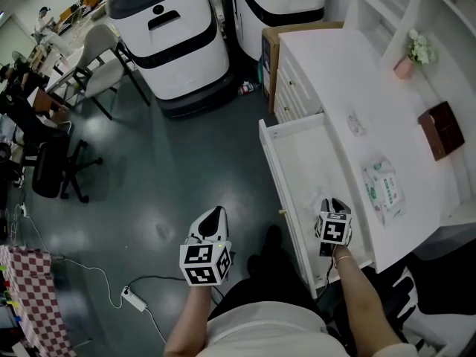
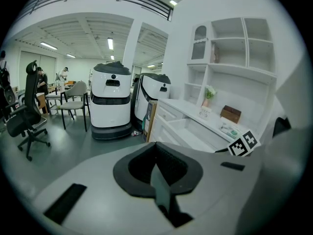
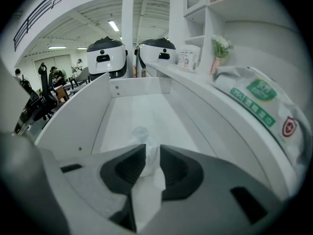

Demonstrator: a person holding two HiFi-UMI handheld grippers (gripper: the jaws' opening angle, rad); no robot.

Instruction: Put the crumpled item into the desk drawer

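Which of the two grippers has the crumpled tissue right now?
The right gripper: its jaws pinch the crumpled tissue above the open drawer. The left gripper is shut on nothing.

We see a wipes pack point(image 1: 384, 188) just right of the right claw point(image 1: 332, 201), a brown box point(image 1: 441, 129) and flower pot point(image 1: 411, 54) farther ahead-right.

The left hand-held gripper point(image 1: 214, 216) sits low in front of the body, jaws closed together with nothing between them, the left forearm point(image 1: 187, 320) bent in behind it. The right hand-held gripper point(image 1: 334, 205) points forward off the bare right forearm point(image 1: 363, 303), its jaws pinching a crumpled tissue point(image 3: 145, 180) that pokes past their tips.
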